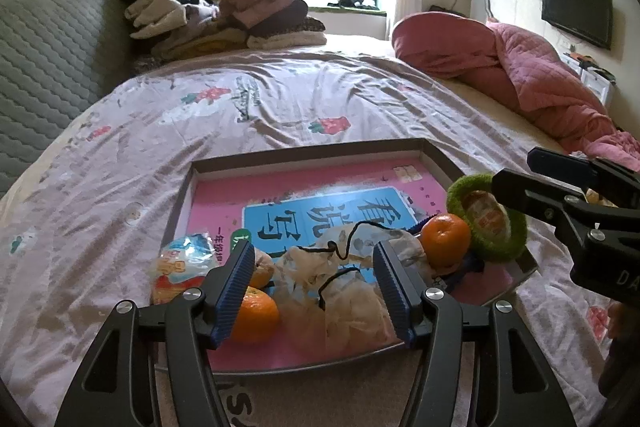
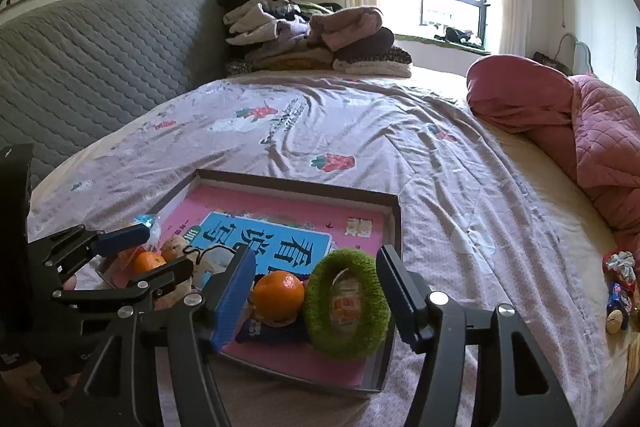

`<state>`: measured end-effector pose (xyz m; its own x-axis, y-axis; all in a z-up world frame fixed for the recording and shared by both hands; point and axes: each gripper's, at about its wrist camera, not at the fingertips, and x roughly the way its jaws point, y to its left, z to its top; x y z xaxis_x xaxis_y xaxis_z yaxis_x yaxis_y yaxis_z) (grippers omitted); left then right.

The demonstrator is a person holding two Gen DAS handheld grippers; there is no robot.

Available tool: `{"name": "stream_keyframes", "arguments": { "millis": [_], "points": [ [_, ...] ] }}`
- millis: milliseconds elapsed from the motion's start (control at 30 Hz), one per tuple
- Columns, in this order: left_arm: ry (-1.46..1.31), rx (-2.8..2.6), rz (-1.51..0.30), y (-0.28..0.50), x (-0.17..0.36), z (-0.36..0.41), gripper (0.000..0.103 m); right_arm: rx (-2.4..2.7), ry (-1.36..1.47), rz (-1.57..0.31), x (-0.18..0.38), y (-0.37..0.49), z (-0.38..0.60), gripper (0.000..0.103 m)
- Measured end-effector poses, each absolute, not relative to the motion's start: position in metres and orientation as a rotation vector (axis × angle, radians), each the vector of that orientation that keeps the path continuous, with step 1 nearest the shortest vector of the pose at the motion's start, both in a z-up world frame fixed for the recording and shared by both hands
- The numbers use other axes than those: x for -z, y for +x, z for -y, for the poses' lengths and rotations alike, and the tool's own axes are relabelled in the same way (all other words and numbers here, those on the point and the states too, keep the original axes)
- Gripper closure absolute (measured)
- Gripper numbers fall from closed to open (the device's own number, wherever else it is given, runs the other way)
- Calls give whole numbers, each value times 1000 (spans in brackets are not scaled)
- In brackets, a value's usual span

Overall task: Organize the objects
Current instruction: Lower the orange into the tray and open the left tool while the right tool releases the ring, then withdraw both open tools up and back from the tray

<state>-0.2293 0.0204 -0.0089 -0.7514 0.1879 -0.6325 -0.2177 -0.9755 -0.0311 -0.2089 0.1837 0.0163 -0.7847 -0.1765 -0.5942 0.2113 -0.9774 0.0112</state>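
A shallow tray [image 1: 312, 151] on the bed [image 1: 280, 107] gathers the loose things over a pink book [image 1: 320, 195], so they stay in one place. At its near edge, the left tongs [image 1: 316, 291] stand open around a crumpled bag [image 1: 344, 299], gripping nothing. To the right, the right tongs [image 2: 316, 303] gape around an orange [image 2: 279, 294] and green ring [image 2: 346, 305], empty too.

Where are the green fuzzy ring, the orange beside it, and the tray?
green fuzzy ring [image 2: 320, 311], right wrist view, its left fuzzy band.
orange [image 2: 279, 294], right wrist view, middle of the peel.
tray [image 2: 394, 223], right wrist view, right wall.
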Motion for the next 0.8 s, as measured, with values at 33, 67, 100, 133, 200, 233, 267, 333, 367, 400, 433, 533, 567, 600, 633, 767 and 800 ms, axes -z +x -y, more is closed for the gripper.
{"name": "stream_keyframes", "arguments": {
  "millis": [33, 67, 100, 133, 200, 233, 267, 333, 367, 400, 433, 533, 567, 600, 633, 767, 800],
  "points": [
    [-984, -2754, -63, -228, 7, -20, 39, 2785, 917, -80, -18, -208, -183, 41],
    [-977, -2760, -60, -226, 5, -20, 39, 2787, 911, -79, -19, -207, -184, 40],
    [-971, -2764, -59, -224, 3, -20, 37, 2787, 907, -78, -20, -206, -184, 40],
    [-966, -2767, -59, -223, 2, -20, 36, 2789, 899, -72, -22, -205, -184, 40],
    [-956, -2770, -53, -220, -2, -18, 32, 2791, 888, -60, -26, -203, -186, 38],
    [-951, -2773, -48, -219, -4, -18, 32, 2793, 878, -52, -28, -201, -187, 37],
    [-946, -2777, -43, -217, -6, -17, 32, 2795, 873, -48, -30, -200, -188, 36],
    [-938, -2782, -41, -214, -10, -16, 32, 2797, 856, -40, -34, -198, -189, 35],
    [-934, -2785, -39, -212, -11, -16, 32, 2797, 852, -38, -36, -197, -190, 35],
    [-933, -2788, -38, -211, -13, -15, 32, 2798, 844, -33, -38, -196, -190, 35],
    [-930, -2793, -33, -210, -14, -14, 31, 2793, 840, -29, -39, -195, -190, 35],
    [-930, -2808, -7, -206, -18, -10, 31, 2787, 830, -16, -43, -192, -190, 34],
    [-933, -2809, -6, -205, -19, -9, 29, 2786, 824, -13, -44, -191, -190, 34],
    [-933, -2811, -11, -203, -20, -8, 28, 2785, 816, -11, -45, -189, -189, 34],
    [-927, -2817, -12, -201, -22, -8, 28, 2782, 810, -9, -47, -187, -188, 34],
    [-896, -2840, -21, -190, -31, -7, 27, 2772, 787, 3, -52, -179, -185, 32],
    [-891, -2842, -22, -188, -33, -6, 27, 2766, 784, 1, -52, -177, -183, 32]
  ]
}}
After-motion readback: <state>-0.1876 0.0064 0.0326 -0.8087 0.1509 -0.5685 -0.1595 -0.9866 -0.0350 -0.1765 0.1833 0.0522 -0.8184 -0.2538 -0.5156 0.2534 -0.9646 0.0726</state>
